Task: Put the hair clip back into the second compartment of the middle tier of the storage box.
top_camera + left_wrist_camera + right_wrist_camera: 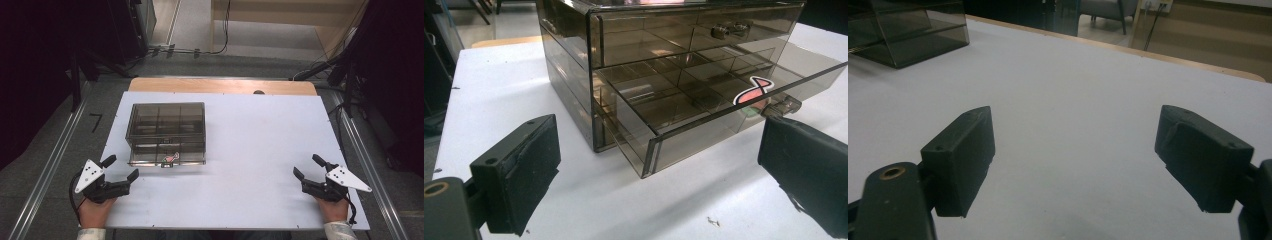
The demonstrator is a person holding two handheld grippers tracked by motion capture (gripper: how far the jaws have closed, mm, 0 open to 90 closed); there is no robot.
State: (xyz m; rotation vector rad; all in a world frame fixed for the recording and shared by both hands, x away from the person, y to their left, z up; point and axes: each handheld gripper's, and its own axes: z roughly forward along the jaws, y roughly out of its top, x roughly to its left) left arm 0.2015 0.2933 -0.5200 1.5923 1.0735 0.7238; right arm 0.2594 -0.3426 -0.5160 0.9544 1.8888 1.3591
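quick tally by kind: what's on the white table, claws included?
Smoky clear drawer box, lower drawer pulled out: 1
Pink-and-black item in that open drawer: 1
Claws, both open: 2, left claw near the box's front corner, right claw apart on bare table
Total: 4

White table (250, 150) with a wood far edge, on grey carpet (50, 165). Dark curtains (35, 60) both sides, cables (200, 50) by light wood furniture (280, 20) behind.
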